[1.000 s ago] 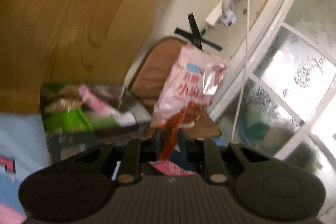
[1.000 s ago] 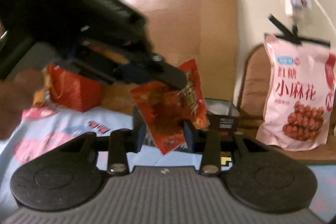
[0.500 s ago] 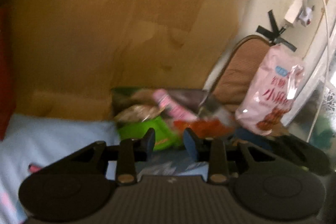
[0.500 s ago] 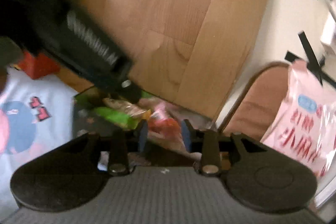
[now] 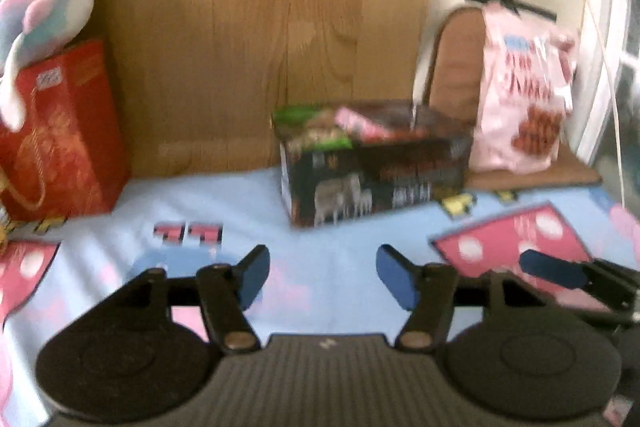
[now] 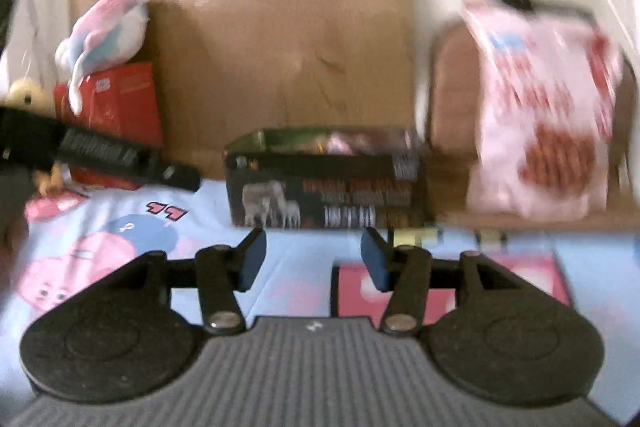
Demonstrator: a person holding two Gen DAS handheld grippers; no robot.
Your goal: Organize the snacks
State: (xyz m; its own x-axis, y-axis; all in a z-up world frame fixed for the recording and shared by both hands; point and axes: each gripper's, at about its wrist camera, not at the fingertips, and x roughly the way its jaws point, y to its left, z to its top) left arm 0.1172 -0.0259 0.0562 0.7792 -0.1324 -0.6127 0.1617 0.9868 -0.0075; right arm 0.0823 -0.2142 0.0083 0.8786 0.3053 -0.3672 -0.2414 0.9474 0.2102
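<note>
- Snacks, several small packets (image 5: 340, 129), lie heaped in the open dark box (image 5: 372, 175), which stands on the printed blue cloth (image 5: 320, 239) towards its far edge, against the wooden board (image 5: 260, 27).
- One big pink bag (image 5: 524, 91) stands upright on the brown cushion (image 5: 452, 67) just beside the box, at the far right corner; I judge it the one snack left outside.
- My left tongs (image 5: 323, 277) are spread wide with nothing between the pads, low over the cloth, well short of the box.
- My right tongs (image 6: 313, 257) are likewise wide open and empty, pointed at the box front.
- I expect the pink bag to be light, puffy and crinkly, its film slick, its contents brittle.
- I would pinch it by the flat sealed top edge, not the belly, and squeeze gently so nothing inside cracks.
- It looks larger than the room left in the box, so it may have to lie across the packets.
- Both views are blurred, so I cannot read the print.
</note>
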